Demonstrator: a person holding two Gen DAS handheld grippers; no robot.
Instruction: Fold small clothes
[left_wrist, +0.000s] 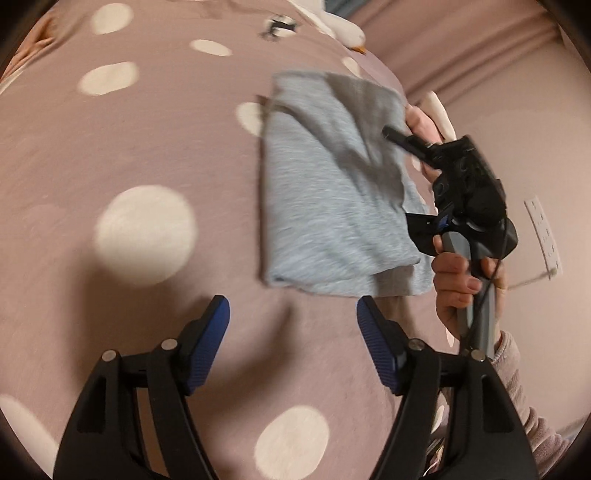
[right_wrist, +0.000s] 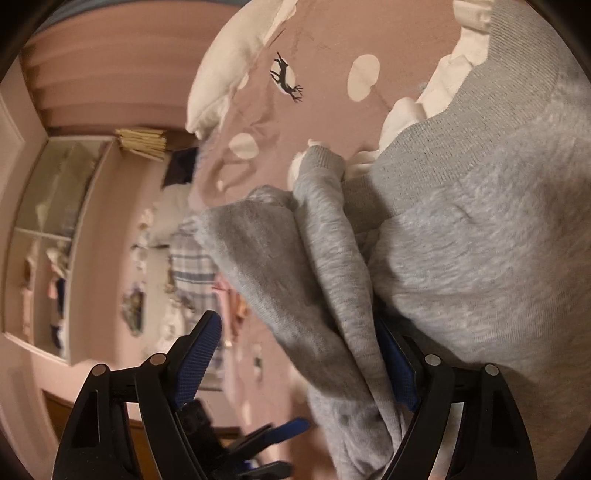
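Left claw (left_wrist: 293, 319) spread wide, right claw (right_wrist: 299, 354) jaws apart

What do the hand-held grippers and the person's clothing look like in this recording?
Each hand-held gripper, left and right, has black plastic arms with silver rivets and ribbed blue pads. Seen from the left wrist view, the right one has a black body, a grey handle and a thin black cable. The person wears a fuzzy pale pink sleeve.

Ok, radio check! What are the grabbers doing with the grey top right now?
Left tool open, empty, above the bedspread. Right tool open, grey top draped between its fingers. Nothing in the way.
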